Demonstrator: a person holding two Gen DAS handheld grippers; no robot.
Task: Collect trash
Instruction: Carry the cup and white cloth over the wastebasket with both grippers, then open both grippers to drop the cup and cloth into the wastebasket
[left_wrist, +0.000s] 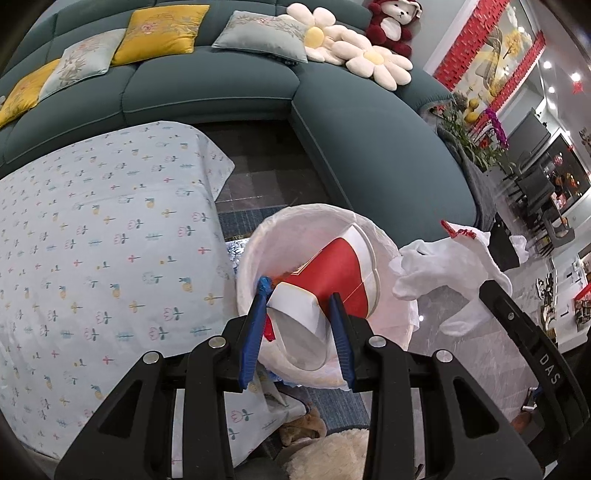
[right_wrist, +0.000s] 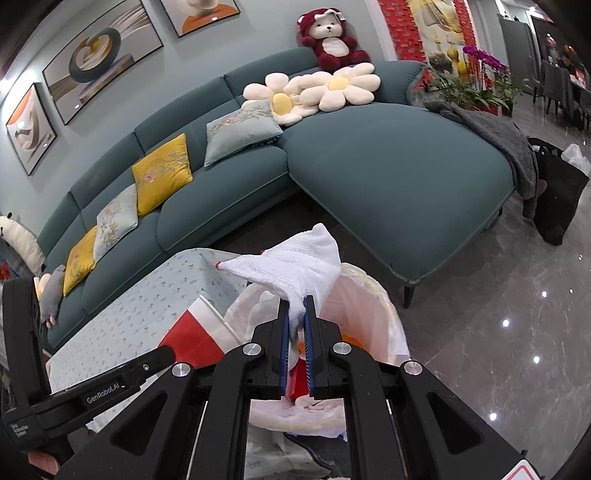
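A living room with a long teal sofa (right_wrist: 332, 177) spreads out ahead, yellow and pale cushions (right_wrist: 162, 173) lined along its back, two daisy-shaped pillows (right_wrist: 332, 88) and a red-and-white plush bear (right_wrist: 332, 40) at the corner. Framed pictures (right_wrist: 99, 55) hang on the wall above, and the floor is glossy grey marble (right_wrist: 498, 332). A low surface (left_wrist: 92, 240) covered in a pale floral cloth sits in front of the sofa.

Just off that surface's corner stands a bin lined with a white bag (left_wrist: 384, 236). In the left wrist view it lies at about 5 o'clock from the cloth's centre.

The left tool (left_wrist: 299, 295) is partly closed, its blue pads pressing on either side of a red-and-white paper cup (left_wrist: 336, 269). The cup is tilted, its base toward the camera and its mouth pointing down into the bin's opening.

The right tool (right_wrist: 296, 301) is nearly fully closed, pinching a crumpled white cloth with a red-stitched edge (right_wrist: 295, 262). The cloth fans out above the fingertips and hangs over the bin's mouth. From the left wrist view it shows at 3 o'clock from the bin, beside its rim.

Inside the liner, beneath the right tool, some red and orange scraps (right_wrist: 301, 373) already lie at the bottom.
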